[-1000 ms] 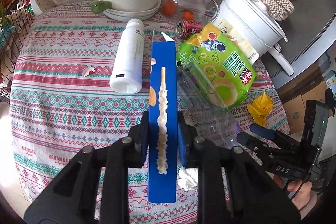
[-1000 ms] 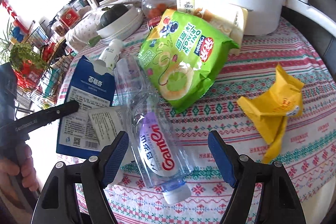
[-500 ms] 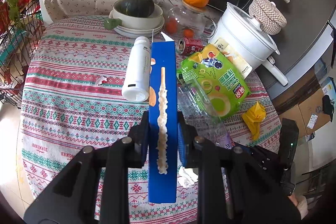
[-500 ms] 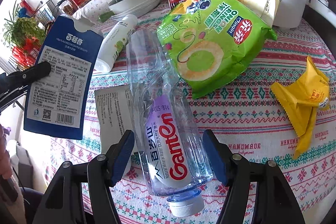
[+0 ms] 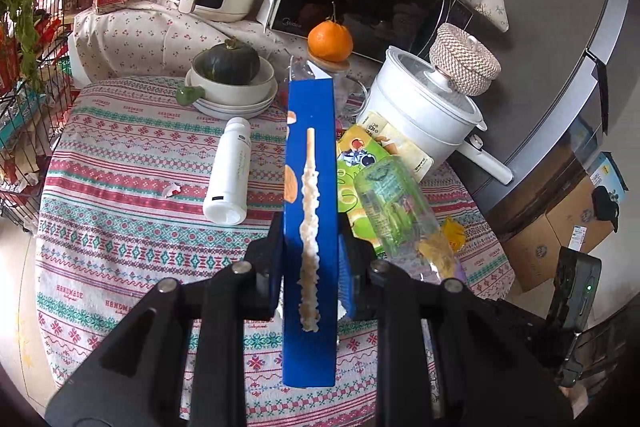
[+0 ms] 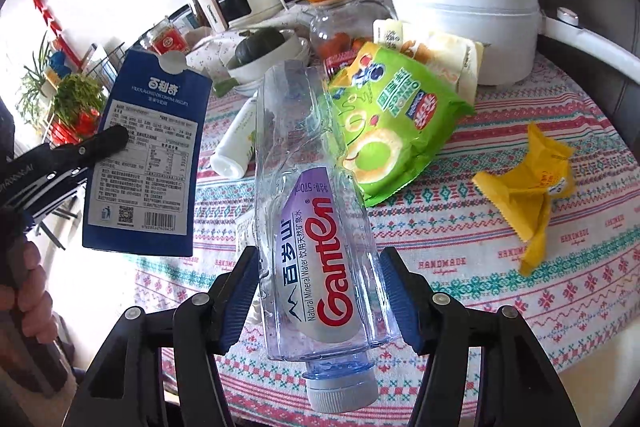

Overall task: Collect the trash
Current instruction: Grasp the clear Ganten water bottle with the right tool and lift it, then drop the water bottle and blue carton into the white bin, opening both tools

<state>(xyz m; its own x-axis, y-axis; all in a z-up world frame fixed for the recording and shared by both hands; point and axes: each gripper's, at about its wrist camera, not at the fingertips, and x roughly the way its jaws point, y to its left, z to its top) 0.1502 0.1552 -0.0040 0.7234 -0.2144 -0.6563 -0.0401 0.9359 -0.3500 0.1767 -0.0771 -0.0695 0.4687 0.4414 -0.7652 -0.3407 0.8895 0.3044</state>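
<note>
Two hand-held grippers, blue box (image 5: 310, 163) and bottle (image 6: 316, 247) (base cropped) clamped

The right hand-held gripper (image 6: 318, 301) has just been closing on the clear water bottle (image 6: 316, 227) between its blue pads. A green snack bag (image 6: 390, 131) lies beyond it on the surface (image 6: 500, 267).

A flat blue snack box (image 5: 310, 227), printed with a coated biscuit stick on its narrow side and a white label panel on its back, is held edge-on in the air above the surface. A crushed clear water bottle (image 6: 316, 239) with a purple and red label and a white cap is also lifted, cap end nearest the camera. On the patterned surface lie a green onion-ring bag (image 6: 392, 131), a crumpled yellow wrapper (image 6: 528, 183) and a white bottle (image 5: 230, 173) on its side.
</note>
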